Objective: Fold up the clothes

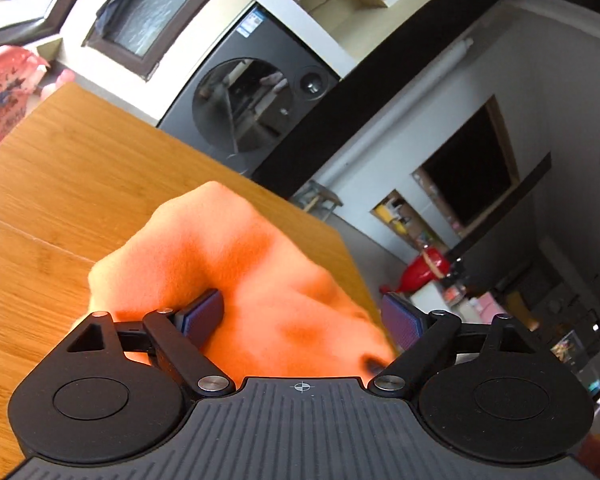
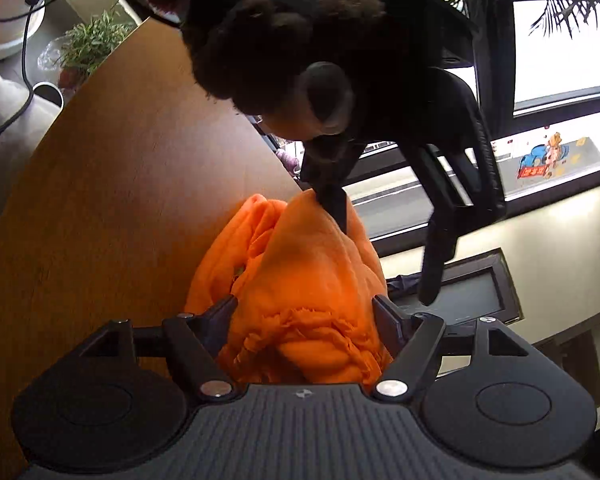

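A: Left tongs [image 1: 302,312]?
B: Spread wide. The orange cloth [image 1: 236,264] bunches between them; one pad is against it, the other stands clear. No grip.
A: And the cloth?
B: Heaped on the desk [image 1: 60,200], near its edge.
A: Right tongs [image 2: 306,316]?
B: Wide too, either side of the cloth [image 2: 300,272], its frayed hem loose between them, not pinched.

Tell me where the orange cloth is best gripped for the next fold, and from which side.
Probably the frayed hem of the orange cloth, bunched between the open right gripper: it is a true edge, lying nearest. Come in low along the wooden table from the near side. The open left gripper faces only smooth humped fabric.
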`<state>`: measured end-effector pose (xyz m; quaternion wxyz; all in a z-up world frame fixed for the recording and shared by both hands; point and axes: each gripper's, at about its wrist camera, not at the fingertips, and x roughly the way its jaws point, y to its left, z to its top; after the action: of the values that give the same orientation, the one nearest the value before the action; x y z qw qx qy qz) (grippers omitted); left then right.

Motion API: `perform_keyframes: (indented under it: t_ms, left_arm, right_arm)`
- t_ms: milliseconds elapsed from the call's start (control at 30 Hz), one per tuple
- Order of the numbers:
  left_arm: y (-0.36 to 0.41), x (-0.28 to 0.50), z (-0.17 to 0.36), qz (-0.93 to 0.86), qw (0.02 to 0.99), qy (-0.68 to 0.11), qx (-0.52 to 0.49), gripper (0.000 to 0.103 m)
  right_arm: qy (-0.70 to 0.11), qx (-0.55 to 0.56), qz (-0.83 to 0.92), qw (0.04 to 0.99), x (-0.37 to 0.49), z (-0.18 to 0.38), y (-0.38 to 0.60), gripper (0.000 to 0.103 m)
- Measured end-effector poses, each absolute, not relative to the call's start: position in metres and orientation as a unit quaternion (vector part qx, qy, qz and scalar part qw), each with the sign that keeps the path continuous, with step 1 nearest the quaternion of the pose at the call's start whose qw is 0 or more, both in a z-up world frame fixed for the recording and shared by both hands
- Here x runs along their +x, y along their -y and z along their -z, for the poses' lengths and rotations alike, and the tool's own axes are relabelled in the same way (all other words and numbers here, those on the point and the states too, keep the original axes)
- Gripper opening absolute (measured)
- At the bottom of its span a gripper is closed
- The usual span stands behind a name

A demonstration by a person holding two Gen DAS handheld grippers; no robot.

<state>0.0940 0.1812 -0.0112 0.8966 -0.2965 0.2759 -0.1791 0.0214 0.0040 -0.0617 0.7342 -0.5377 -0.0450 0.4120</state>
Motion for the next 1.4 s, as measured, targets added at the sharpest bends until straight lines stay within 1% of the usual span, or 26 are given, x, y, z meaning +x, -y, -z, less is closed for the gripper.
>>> perform_keyframes:
  t_ms: [33,100,167,200,300,367,400,467,500,533,800,1033,1233,1300,1400]
  left_arm:
    - [-0.181,0.090,0.012,0.172,0.903,-0.276,-0.280,0.090]
    - [-0.179,0.085,0.012,0.167,0.909,-0.279,-0.262,0.090]
    - [-0.181,0.081,0.013,0.166,0.910,-0.279,-0.259,0.091]
    - [-0.183,0.079,0.015,0.167,0.909,-0.279,-0.261,0.091]
    - [-0.188,0.078,0.020,0.169,0.905,-0.277,-0.276,0.091]
    - [-0.189,0.079,0.023,0.170,0.903,-0.275,-0.281,0.092]
    - [-0.190,0.079,0.023,0.170,0.903,-0.276,-0.282,0.092]
    - [-0.191,0.078,0.024,0.170,0.901,-0.280,-0.284,0.092]
    - [-0.192,0.078,0.025,0.169,0.901,-0.282,-0.284,0.092]
    - [-0.193,0.078,0.027,0.164,0.902,-0.284,-0.280,0.094]
    - [-0.192,0.094,0.028,0.169,0.902,-0.291,-0.271,0.096]
    - [-0.185,0.117,0.029,0.184,0.898,-0.295,-0.270,0.098]
    - [-0.186,0.115,0.033,0.193,0.895,-0.290,-0.278,0.098]
    - [-0.186,0.113,0.033,0.190,0.896,-0.289,-0.278,0.098]
    - [-0.185,0.113,0.033,0.191,0.898,-0.286,-0.274,0.098]
  right_arm:
    - [0.019,-0.499,-0.429,0.753,0.025,0.046,0.006,0.087]
    - [-0.025,-0.418,-0.450,0.788,0.035,0.017,0.025,0.089]
    - [-0.063,-0.327,-0.452,0.828,0.050,-0.010,0.043,0.096]
    - [-0.085,-0.271,-0.453,0.845,0.062,-0.023,0.051,0.103]
    - [-0.167,-0.095,-0.465,0.864,0.122,-0.042,0.070,0.103]
    - [-0.210,-0.050,-0.451,0.866,0.151,-0.032,0.064,0.103]
    - [-0.236,-0.071,-0.431,0.868,0.161,-0.017,0.053,0.103]
    - [-0.290,-0.152,-0.378,0.866,0.177,0.023,0.025,0.103]
    - [-0.302,-0.163,-0.364,0.866,0.179,0.040,0.018,0.103]
    - [-0.300,-0.144,-0.361,0.871,0.176,0.046,0.018,0.103]
    - [-0.318,-0.121,-0.338,0.877,0.163,0.047,0.018,0.103]
    - [-0.310,-0.130,-0.343,0.877,0.149,0.044,0.012,0.103]
    - [-0.337,-0.073,-0.370,0.863,0.154,0.038,0.029,0.103]
    - [-0.329,-0.042,-0.383,0.862,0.154,0.027,0.042,0.103]
    - [-0.279,-0.025,-0.381,0.881,0.148,0.011,0.056,0.103]
